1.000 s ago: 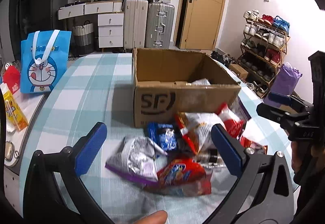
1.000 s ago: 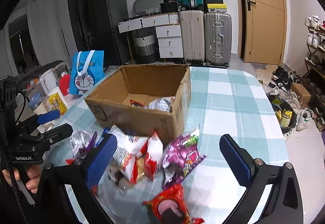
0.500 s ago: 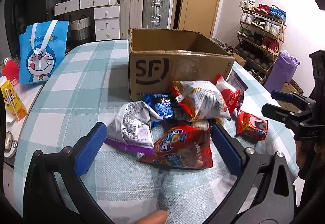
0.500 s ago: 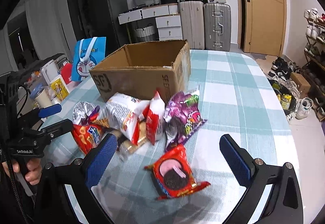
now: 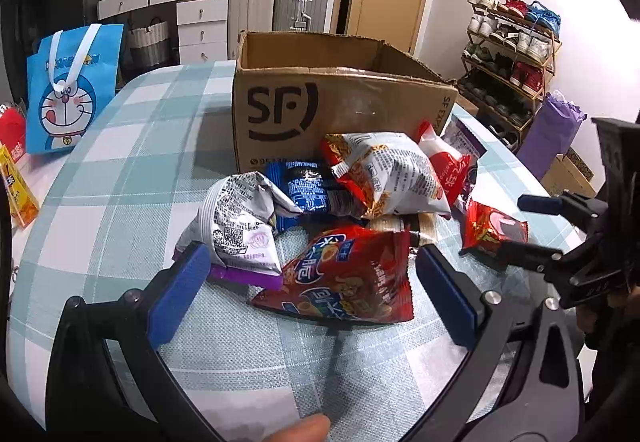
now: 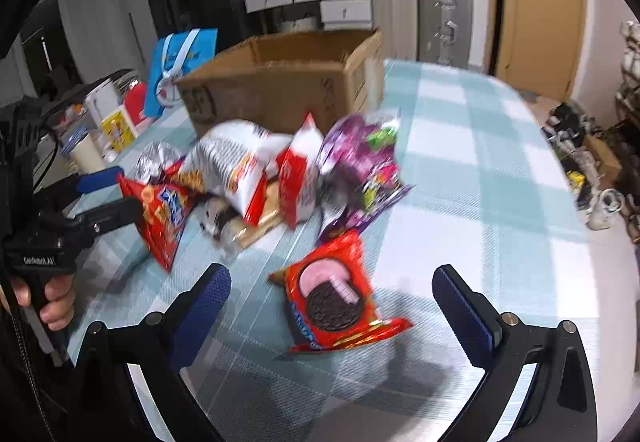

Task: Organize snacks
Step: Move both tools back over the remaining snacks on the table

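Observation:
A pile of snack bags lies on the checked tablecloth in front of an open cardboard box [image 5: 340, 101] [image 6: 288, 89]. My left gripper [image 5: 312, 286] is open, its blue pads on either side of a red chip bag [image 5: 344, 278]. Behind that bag lie a silver bag [image 5: 240, 222], a blue packet [image 5: 308, 189] and a white and red bag [image 5: 388, 173]. My right gripper [image 6: 328, 302] is open around a red cookie packet [image 6: 336, 302] [image 5: 492, 230]. A purple candy bag [image 6: 364, 165] lies beyond it. Nothing is held.
A blue cartoon tote bag [image 5: 72, 85] stands at the table's left edge, with a yellow carton [image 5: 16, 185] nearby. Suitcases [image 5: 280, 1] and drawers line the far wall. A shoe rack [image 5: 512, 53] stands right. A hand [image 6: 52, 302] holds the left gripper's handle.
Both grippers have come down and closer to the snack pile. The red chip bag and the cookie packet now sit between the open fingers. The box's inside is out of sight.

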### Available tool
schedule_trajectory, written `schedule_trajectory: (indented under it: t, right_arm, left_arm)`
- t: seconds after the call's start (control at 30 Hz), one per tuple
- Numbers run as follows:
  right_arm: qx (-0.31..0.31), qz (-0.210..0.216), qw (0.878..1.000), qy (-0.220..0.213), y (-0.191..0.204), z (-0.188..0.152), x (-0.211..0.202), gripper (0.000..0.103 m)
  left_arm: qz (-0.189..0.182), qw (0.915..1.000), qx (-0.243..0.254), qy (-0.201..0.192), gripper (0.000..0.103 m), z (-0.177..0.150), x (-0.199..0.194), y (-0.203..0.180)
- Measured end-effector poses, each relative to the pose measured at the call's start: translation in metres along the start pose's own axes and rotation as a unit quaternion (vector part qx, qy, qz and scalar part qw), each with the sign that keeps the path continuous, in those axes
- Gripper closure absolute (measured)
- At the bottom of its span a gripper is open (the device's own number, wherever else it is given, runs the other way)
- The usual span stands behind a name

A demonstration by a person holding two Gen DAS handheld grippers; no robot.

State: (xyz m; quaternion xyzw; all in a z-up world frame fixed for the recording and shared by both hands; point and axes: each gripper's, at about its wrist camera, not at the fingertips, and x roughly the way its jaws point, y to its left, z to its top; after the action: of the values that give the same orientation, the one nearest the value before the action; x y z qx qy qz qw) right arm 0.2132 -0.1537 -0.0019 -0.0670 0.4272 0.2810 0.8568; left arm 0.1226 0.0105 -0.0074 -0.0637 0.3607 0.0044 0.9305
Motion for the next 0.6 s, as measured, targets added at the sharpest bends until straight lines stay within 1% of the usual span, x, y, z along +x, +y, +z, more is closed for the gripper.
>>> schedule_trajectory:
  t: [0.07, 0.13, 0.23, 0.3, 0.4, 0.53, 0.6]
  right_arm:
    - [0.004, 0.005, 1.000, 0.018, -0.002, -0.003, 0.010, 0.001]
    - [0.014, 0.019, 0.999, 0.031, -0.005, -0.005, 0.016, 0.001]
    - [0.016, 0.042, 0.998, 0.036, -0.004, -0.007, 0.017, 0.001]
    - [0.009, 0.050, 0.998, 0.037, -0.001, -0.007, 0.016, 0.001]
    - [-0.002, 0.077, 0.996, 0.043, 0.006, -0.008, 0.017, 0.001]
    - [-0.017, 0.086, 0.995, 0.045, 0.018, -0.008, 0.019, 0.002]
    - [-0.018, 0.094, 0.994, 0.046, 0.020, -0.008, 0.020, 0.002]
  left_arm:
    - [-0.002, 1.0000, 0.001, 0.002, 0.001, -0.001, 0.002, 0.000]
    - [-0.005, 1.0000, 0.004, 0.004, 0.001, -0.002, 0.003, -0.001]
    - [-0.009, 0.9999, 0.010, 0.009, 0.001, -0.002, 0.005, -0.003]
    - [-0.010, 0.9998, 0.015, 0.012, 0.001, -0.003, 0.006, -0.005]
    - [-0.016, 0.9994, 0.025, 0.017, 0.001, -0.003, 0.009, -0.009]
    - [-0.024, 0.9992, 0.029, 0.015, 0.001, -0.005, 0.009, -0.010]
    - [-0.035, 0.9989, 0.029, 0.014, 0.001, -0.005, 0.009, -0.010]
